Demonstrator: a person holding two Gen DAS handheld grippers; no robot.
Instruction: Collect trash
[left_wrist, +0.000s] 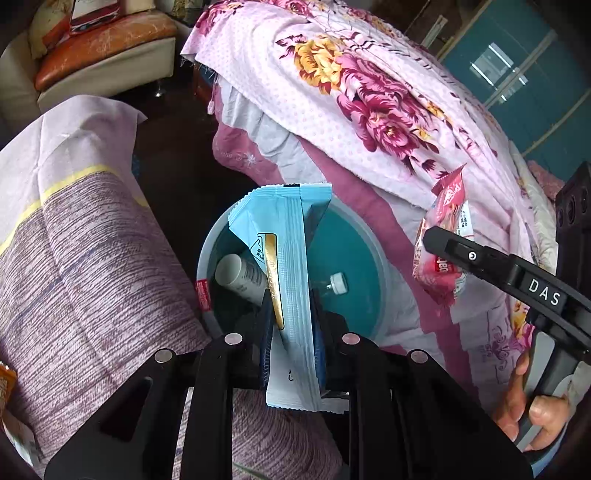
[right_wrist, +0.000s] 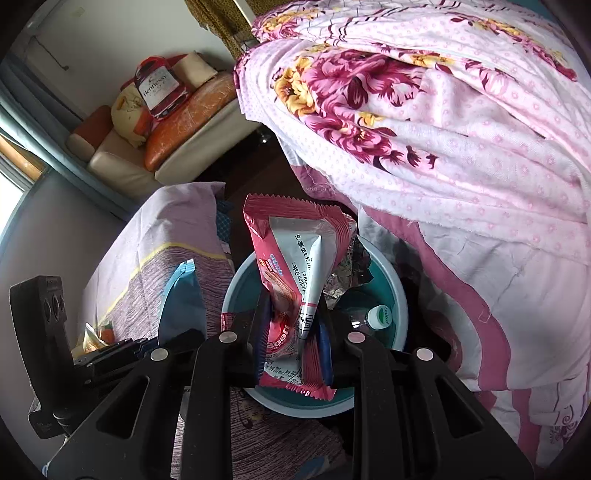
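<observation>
Round teal plastic bin (left_wrist: 354, 258): near rim hidden behind the left gripper (left_wrist: 291, 332) and its long pale-blue foil wrapper (left_wrist: 291, 266).
White cylindrical tube (left_wrist: 240, 275): lower end covered by that wrapper.
Clear bottle with green-and-white cap (right_wrist: 378, 316): body mostly hidden behind the right gripper (right_wrist: 291, 332).
Pink biscuit wrapper (right_wrist: 291, 266): print partly readable, rest too small.
Hand on right handle (left_wrist: 532, 406): cut off by the frame's edge.

My left gripper (left_wrist: 291, 332) is matt black plastic with bright metal pins, pinching a smooth, glossy blue wrapper (left_wrist: 291, 266). My right gripper (right_wrist: 291, 343) clamps a shiny pink wrapper (right_wrist: 288, 280). The bin (left_wrist: 354, 258) is smooth plastic; the flowered sheet (left_wrist: 369, 110) is soft matt cloth.
</observation>
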